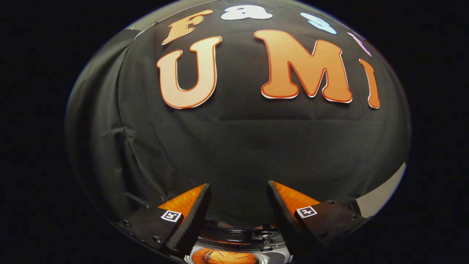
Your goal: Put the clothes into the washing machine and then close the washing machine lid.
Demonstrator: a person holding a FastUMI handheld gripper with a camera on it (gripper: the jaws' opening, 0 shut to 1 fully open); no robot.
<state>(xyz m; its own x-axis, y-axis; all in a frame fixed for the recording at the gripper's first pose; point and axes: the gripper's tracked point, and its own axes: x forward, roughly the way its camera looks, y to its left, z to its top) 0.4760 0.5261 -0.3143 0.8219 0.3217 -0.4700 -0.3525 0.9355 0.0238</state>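
Observation:
My gripper (239, 187) is open, held high and facing the black cloth wall, with nothing between its fingers. Low down between the two fingers I see part of the washing machine (238, 238): a dark raised lid edge and a pale round rim. Inside that opening lies orange cloth (223, 256), the clothes. The machine sits below and just ahead of the fingers, and most of it is hidden by them.
The black cloth wall (238, 146) stands close ahead across the whole scene. A pale strip of surface (381, 194) shows to the right of the right finger.

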